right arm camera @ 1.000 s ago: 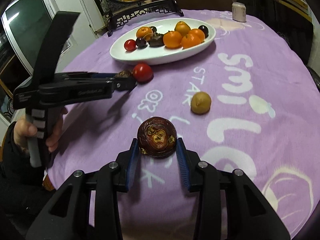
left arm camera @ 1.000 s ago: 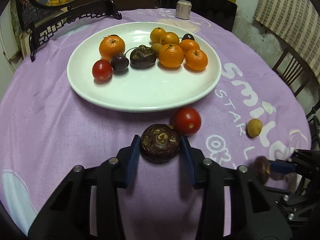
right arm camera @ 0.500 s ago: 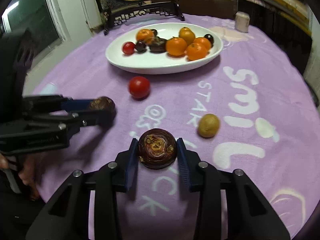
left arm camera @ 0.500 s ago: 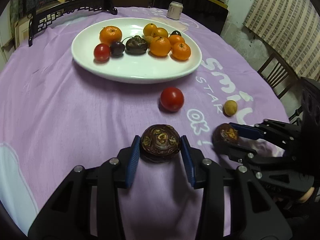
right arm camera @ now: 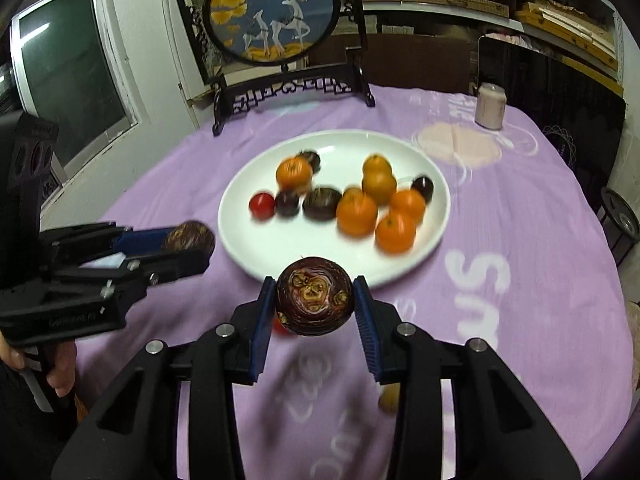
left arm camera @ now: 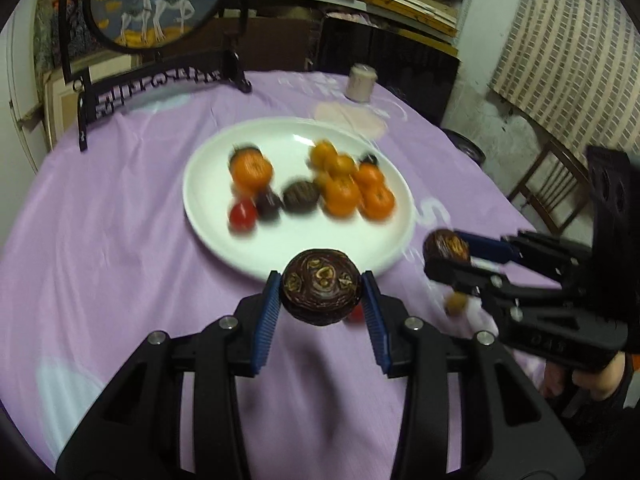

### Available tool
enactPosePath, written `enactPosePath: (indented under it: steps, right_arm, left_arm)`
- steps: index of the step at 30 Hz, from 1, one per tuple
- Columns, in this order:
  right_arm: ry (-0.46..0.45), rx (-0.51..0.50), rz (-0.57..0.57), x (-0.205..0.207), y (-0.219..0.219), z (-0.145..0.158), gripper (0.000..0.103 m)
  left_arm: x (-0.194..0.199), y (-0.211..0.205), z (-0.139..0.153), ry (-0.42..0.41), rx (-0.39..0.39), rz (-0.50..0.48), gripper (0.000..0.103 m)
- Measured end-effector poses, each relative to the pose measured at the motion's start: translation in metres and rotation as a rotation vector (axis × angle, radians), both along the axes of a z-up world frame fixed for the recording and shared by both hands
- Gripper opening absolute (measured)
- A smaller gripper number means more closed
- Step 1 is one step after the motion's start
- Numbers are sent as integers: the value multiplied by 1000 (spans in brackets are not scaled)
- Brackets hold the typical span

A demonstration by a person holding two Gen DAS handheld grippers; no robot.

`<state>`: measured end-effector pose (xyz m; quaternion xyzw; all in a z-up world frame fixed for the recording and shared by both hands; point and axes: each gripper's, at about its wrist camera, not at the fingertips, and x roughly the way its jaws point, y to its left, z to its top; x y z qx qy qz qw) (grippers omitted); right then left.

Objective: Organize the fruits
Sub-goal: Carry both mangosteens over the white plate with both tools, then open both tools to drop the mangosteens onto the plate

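Observation:
My left gripper (left arm camera: 320, 300) is shut on a dark purple-brown round fruit (left arm camera: 320, 286) and holds it in the air just before the near rim of the white plate (left arm camera: 296, 240). My right gripper (right arm camera: 314, 304) is shut on a second dark round fruit (right arm camera: 314, 295), also near the plate (right arm camera: 248, 240). Each gripper shows at the side of the other's view. Several oranges (right arm camera: 356, 212), a red tomato (right arm camera: 262, 205) and dark fruits lie on the plate. On the cloth, a red tomato (left arm camera: 355, 313) and a small yellow-brown fruit (right arm camera: 390, 398) are partly hidden behind the fingers.
A purple cloth (right arm camera: 540, 240) covers the round table. At the far edge stand a round framed picture on a black stand (right arm camera: 272, 12) and a small pale jar (right arm camera: 490, 106). A wooden chair (left arm camera: 552, 188) is at the right. A person's hand (right arm camera: 60, 372) grips the left tool.
Both grippers have risen from the cloth with their dark fruits and moved toward the plate. The loose tomato and yellow-brown fruit now lie below and behind the fingers.

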<state>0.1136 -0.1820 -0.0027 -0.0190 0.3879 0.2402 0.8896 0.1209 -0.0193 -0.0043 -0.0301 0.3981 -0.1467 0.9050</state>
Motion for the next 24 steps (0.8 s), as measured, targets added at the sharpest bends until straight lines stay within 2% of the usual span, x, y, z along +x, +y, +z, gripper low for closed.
enactPosePath:
  steps: [4,6,9,14,15,16,17,18,24]
  right_arm:
    - [-9,-26,-21,33,11,-1,39]
    - [18,-38,-36,51,13,-10,39]
    - [71,-26,-46,70,12,-26,39]
    - [87,-27,-40,84,18,-37,40]
    - [78,-35,-39,85,19,-37,42]
    - [69,-36,-45,85,19,-35,45]
    - [58,-32,-52,84,18,-33,51]
    - [46,-28,-57,81,15,-29,52]
    - [0,48,-107,40,-22,3,58]
  left_arm:
    - [52,3,7,11,20,47,41]
    - [72,5,3,27,26,73,41]
    - [95,11,-7,63,-9,93,41]
    - [101,15,-20,80,-16,88,41]
    - [102,15,-22,80,-18,87,44]
    - [102,17,-21,69,-25,91,54]
    - [101,18,-20,60,-28,96,59]
    - [97,20,-17,45,-30,101,61]
    - [58,33,7,-33,-56,121,62]
